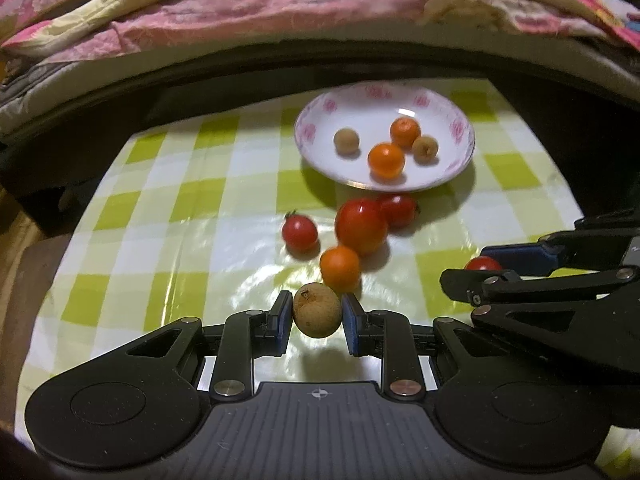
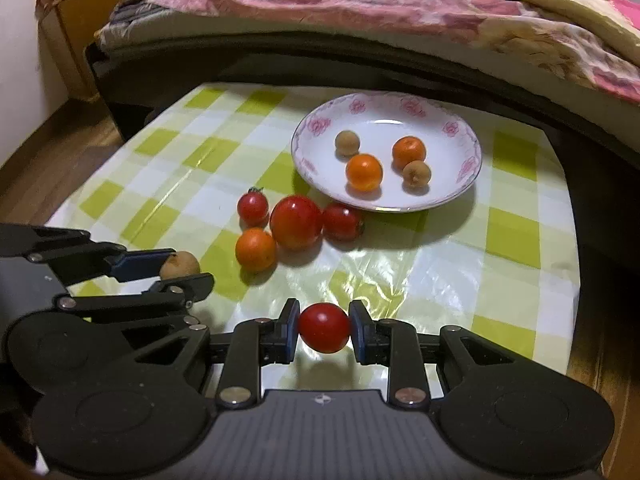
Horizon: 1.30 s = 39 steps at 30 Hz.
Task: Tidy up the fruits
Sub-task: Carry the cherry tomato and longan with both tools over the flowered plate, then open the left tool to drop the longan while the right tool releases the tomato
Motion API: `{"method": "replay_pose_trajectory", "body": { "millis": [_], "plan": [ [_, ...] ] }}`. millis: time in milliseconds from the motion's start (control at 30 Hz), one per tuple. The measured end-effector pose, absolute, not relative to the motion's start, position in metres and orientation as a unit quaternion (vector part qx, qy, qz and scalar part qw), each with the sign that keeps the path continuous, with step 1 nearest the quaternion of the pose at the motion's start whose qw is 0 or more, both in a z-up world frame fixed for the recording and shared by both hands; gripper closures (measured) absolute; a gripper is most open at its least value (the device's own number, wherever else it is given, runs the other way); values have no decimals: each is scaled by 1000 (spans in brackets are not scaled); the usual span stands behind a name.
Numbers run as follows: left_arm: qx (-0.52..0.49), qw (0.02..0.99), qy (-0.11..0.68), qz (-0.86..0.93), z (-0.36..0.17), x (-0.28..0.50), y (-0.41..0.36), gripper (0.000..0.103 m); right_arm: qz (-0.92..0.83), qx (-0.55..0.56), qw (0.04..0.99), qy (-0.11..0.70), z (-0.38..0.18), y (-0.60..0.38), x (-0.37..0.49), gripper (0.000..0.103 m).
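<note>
Grippers first: the left gripper (image 1: 316, 316) is clamped on a brown longan (image 1: 317, 311), its blue pads pressing the fruit from both sides, and the fruit hangs just above the surface (image 1: 160, 208) with its shadow below. The right gripper (image 2: 324, 328) is closed the same way on a small red tomato (image 2: 324, 327), also lifted off the checked green and white cloth. Both grippers sit near the front edge of the surface, side by side.

Just beyond them, toward the middle of the surface, lies a cluster of loose fruit: an orange fruit (image 2: 255, 249) nearest, a large tomato (image 2: 296, 222) touching it, a smaller stemmed tomato (image 2: 253, 208) to the left, and another tomato (image 2: 343, 222) to the right, close to the plate's rim.

Farther back, near the rear edge, stands a white plate (image 2: 460, 128) with pink flowers around its rim. In it lie two orange fruits (image 2: 364, 172) and two longans (image 2: 347, 143), loosely grouped.

Behind the surface runs a bed (image 2: 360, 12) heaped with pink and cream quilts.
</note>
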State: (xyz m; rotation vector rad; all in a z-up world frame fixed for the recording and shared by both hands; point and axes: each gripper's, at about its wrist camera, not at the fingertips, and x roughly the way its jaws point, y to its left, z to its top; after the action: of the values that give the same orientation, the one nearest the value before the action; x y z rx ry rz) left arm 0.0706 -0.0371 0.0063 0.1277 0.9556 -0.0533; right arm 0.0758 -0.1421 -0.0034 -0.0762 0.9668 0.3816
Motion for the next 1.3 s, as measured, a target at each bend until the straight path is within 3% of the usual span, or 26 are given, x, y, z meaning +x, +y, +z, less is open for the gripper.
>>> {"method": "replay_pose_trajectory", "body": {
  "millis": [600, 1300],
  "plan": [
    [49, 909, 405, -89, 17, 140, -40, 71, 148, 15, 885, 440, 17, -161, 135, 73],
    [55, 897, 429, -94, -19, 191, -48, 71, 132, 4, 871, 472, -17, -167, 205, 73]
  ]
}}
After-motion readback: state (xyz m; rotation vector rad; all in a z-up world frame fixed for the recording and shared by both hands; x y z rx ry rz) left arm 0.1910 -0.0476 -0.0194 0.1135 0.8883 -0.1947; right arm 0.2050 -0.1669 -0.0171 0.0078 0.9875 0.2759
